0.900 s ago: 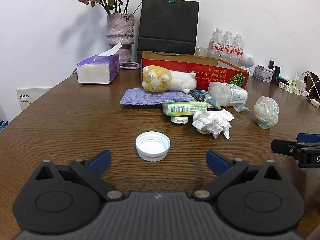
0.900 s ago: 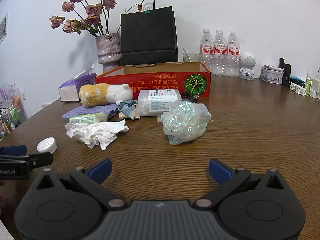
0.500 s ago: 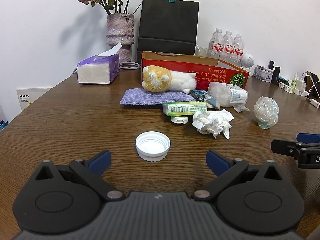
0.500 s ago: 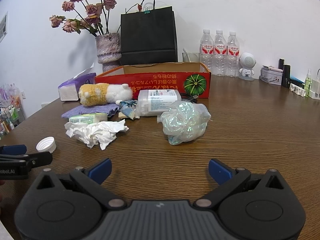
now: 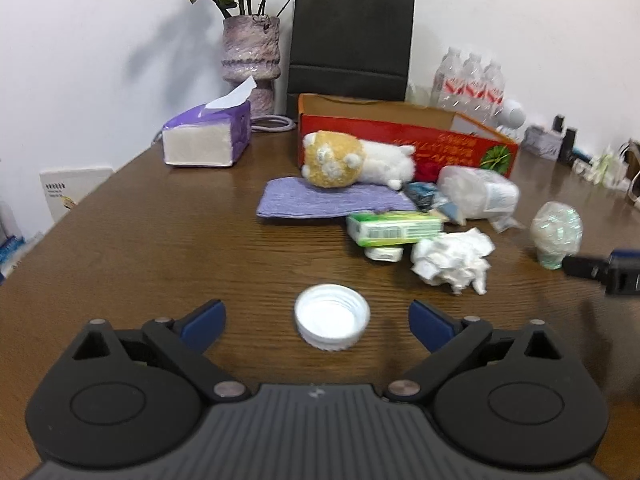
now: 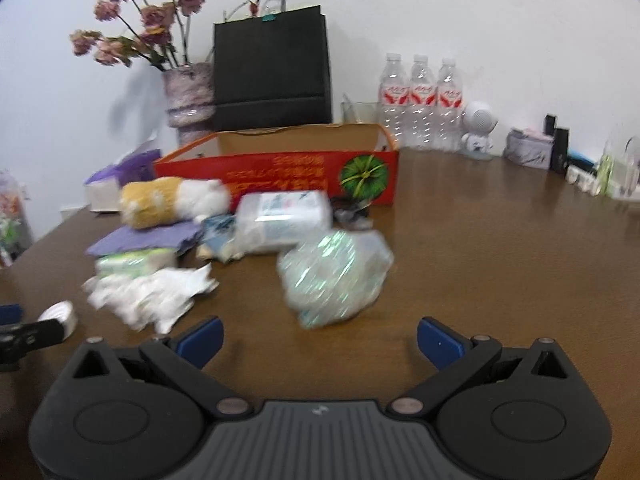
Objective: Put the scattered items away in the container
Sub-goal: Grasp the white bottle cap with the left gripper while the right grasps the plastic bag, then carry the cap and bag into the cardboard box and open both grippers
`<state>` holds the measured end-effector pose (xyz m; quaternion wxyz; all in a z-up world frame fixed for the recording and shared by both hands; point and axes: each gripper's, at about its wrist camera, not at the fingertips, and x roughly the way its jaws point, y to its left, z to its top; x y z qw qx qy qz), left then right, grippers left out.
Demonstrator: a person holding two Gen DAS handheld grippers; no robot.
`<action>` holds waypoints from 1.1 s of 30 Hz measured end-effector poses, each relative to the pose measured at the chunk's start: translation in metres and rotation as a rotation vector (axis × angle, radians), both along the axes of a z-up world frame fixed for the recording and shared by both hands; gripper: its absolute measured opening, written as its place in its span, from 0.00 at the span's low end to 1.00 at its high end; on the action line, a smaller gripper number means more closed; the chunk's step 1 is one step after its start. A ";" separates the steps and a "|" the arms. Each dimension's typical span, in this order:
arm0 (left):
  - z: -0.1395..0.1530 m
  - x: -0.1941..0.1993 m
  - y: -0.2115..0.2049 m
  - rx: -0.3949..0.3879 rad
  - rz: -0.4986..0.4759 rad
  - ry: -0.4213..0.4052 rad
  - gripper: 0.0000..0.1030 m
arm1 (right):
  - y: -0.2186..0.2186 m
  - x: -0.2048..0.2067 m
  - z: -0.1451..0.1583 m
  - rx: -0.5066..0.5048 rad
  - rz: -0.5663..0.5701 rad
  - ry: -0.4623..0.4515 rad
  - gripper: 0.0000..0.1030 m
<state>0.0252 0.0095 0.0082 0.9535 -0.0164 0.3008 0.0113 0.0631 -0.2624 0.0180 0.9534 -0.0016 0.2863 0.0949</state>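
We hold both grippers low over the brown table (image 5: 132, 248), each tilted downward toward the clutter.

In the left wrist view, our left gripper (image 5: 316, 318) fills the bottom of the frame with its jaws spread wide. The white bottle cap (image 5: 332, 322) lies open side up on the table at lower centre, between the two blue fingertips (image 5: 202, 320) and touching neither.

In the right wrist view, our right gripper (image 6: 318, 338) also stands fully open at the bottom of the frame and grips nothing. The crumpled iridescent plastic ball (image 6: 334, 278) sits just above the gap between its tips, slightly left of centre; the picture is blurred, so we cannot tell whether it reaches between them. The crumpled white tissue (image 6: 150, 298) lies at lower left, near the left fingertip.

The red cardboard box (image 6: 280, 176) stands open in the middle of that frame, in front of the black paper bag (image 6: 272, 64). The plush toy (image 6: 172, 200), purple cloth (image 6: 144, 238), green packet (image 6: 134, 262) and wet-wipe pack (image 6: 284, 220) lie on the table in front of the box.
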 end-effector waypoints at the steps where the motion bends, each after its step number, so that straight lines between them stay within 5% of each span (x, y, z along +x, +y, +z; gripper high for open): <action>1: -0.001 0.002 0.000 -0.002 -0.003 0.008 0.87 | 0.001 0.006 0.002 -0.008 -0.004 0.004 1.00; 5: -0.007 0.009 -0.002 0.016 -0.010 0.026 0.71 | 0.007 0.029 0.004 -0.052 -0.010 0.024 1.00; 7: -0.006 0.009 -0.003 0.030 -0.005 0.014 0.44 | 0.009 0.038 0.004 -0.058 -0.019 0.019 0.94; 8: -0.005 0.009 0.000 0.008 0.009 0.008 0.40 | 0.009 0.042 0.005 -0.053 -0.014 0.013 0.88; 10: 0.000 0.010 0.009 -0.055 0.019 -0.008 0.39 | 0.008 0.050 0.005 -0.035 0.006 0.016 0.36; 23: 0.047 0.050 0.003 -0.078 -0.029 -0.114 0.39 | -0.006 0.051 0.026 0.026 0.047 -0.045 0.37; 33: 0.114 0.137 -0.033 -0.157 -0.062 -0.277 0.40 | 0.015 0.122 0.087 0.111 0.060 -0.152 0.39</action>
